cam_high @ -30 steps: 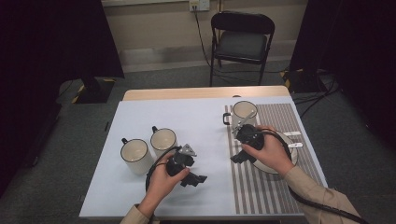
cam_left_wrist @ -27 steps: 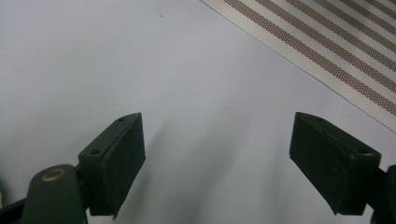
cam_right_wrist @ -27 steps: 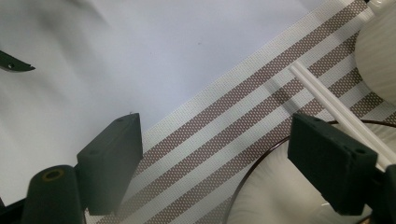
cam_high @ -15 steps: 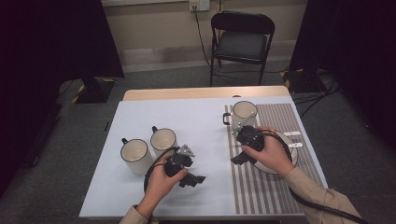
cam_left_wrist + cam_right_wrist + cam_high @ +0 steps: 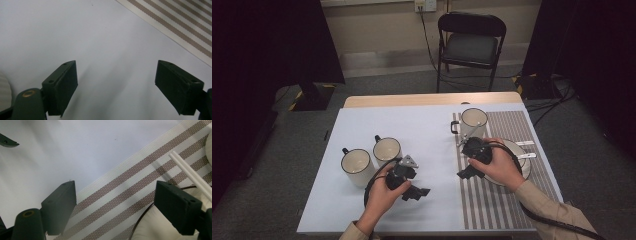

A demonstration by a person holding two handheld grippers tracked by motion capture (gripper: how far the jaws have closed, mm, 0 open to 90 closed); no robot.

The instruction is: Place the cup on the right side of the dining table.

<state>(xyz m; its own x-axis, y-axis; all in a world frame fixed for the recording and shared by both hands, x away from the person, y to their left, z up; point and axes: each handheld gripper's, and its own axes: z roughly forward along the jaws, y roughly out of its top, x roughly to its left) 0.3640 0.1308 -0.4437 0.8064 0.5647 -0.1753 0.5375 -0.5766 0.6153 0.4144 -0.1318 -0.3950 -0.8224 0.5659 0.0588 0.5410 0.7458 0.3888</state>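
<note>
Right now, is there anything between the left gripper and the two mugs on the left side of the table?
Nothing visible. The left gripper is open over bare table; the nearer mug and the other mug stand apart, up and left of the hand.

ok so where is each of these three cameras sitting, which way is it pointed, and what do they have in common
High view: above the person's side, facing forward and down on the table; both forearms, left gripper, right gripper.
Left gripper view: rides the left gripper, facing down at the pale tabletop; jaws apart.
Right gripper view: rides the right gripper, facing down; jaws apart.
Shared: the striped placemat.
</note>
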